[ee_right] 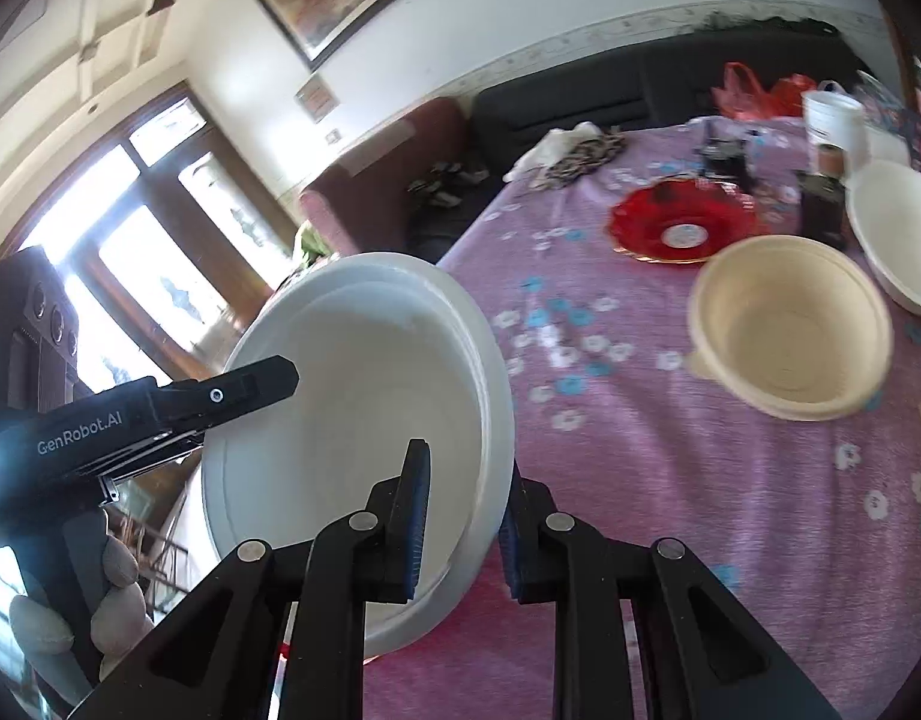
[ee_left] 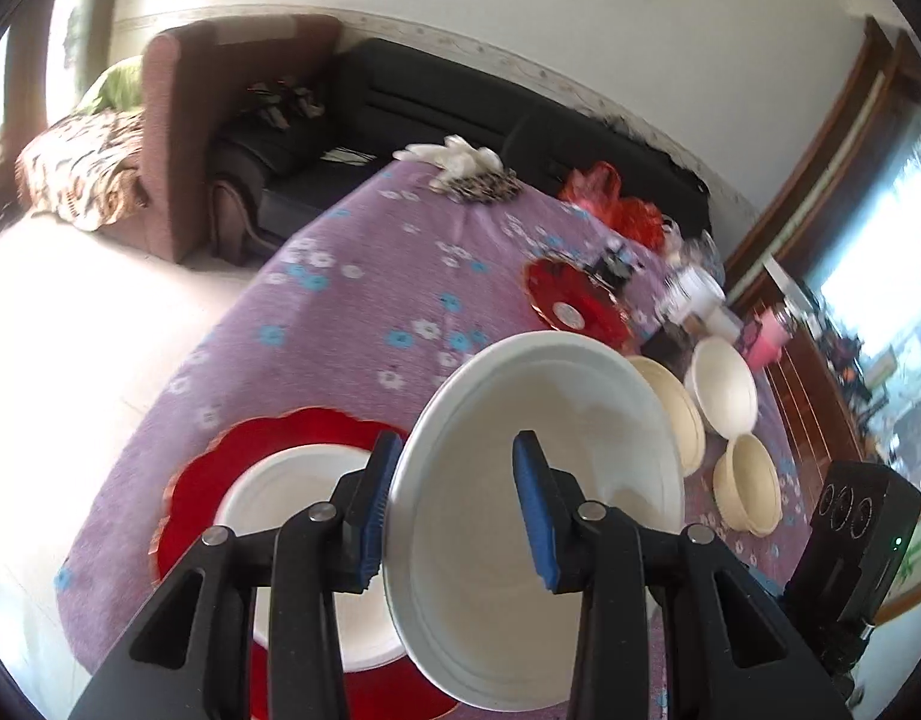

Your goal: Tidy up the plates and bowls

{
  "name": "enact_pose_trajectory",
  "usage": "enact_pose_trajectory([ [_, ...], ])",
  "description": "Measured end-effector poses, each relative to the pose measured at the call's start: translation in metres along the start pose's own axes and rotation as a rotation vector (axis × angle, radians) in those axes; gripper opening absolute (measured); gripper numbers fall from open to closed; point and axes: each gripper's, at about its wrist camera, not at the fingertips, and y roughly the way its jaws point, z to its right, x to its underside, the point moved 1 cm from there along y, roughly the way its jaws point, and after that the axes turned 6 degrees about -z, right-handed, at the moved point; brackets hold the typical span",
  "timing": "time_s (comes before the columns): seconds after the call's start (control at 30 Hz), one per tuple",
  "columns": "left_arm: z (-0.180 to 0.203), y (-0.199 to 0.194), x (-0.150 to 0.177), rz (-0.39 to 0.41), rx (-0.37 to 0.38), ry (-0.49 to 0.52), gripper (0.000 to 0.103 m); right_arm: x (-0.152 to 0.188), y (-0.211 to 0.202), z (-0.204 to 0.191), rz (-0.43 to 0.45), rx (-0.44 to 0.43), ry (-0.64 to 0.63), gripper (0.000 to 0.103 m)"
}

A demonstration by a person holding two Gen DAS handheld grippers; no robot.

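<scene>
I have both claws — left claw (ee_left: 454, 510), right claw (ee_right: 460, 516) — clamped on one round white plastic bowl (ee_left: 538, 468); cream bowls (ee_left: 748, 492) at frame right still unsorted.

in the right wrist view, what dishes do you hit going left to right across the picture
white plate held tilted in the gripper → red plate farther back on the purple cloth → cream bowl → white bowl at the right edge
</scene>
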Motion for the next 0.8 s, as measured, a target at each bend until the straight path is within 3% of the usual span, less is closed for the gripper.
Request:
enact_pose_trajectory([
  [0.2, -0.052, -0.005, 0.018, -0.012, -0.047, -0.109, 0.036, 0.014, 0.040, -0.048, -0.083, 0.022, -0.110, 0.023],
  [0.37, -0.086, 0.009, 0.028, -0.056, -0.040, -0.175, 0.036, 0.021, 0.070, -0.059, -0.147, 0.040, -0.130, 0.023],
  [0.67, -0.102, 0.031, 0.031, -0.086, -0.053, -0.201, 0.036, 0.018, 0.088, -0.061, -0.159, 0.116, -0.177, 0.024],
  [0.73, -0.104, 0.031, 0.030, -0.076, -0.061, -0.202, 0.040, 0.015, 0.090, -0.062, -0.151, 0.129, -0.189, 0.025],
  [0.8, -0.105, 0.028, 0.029, -0.059, -0.075, -0.201, 0.047, 0.014, 0.091, -0.063, -0.137, 0.147, -0.203, 0.038],
])
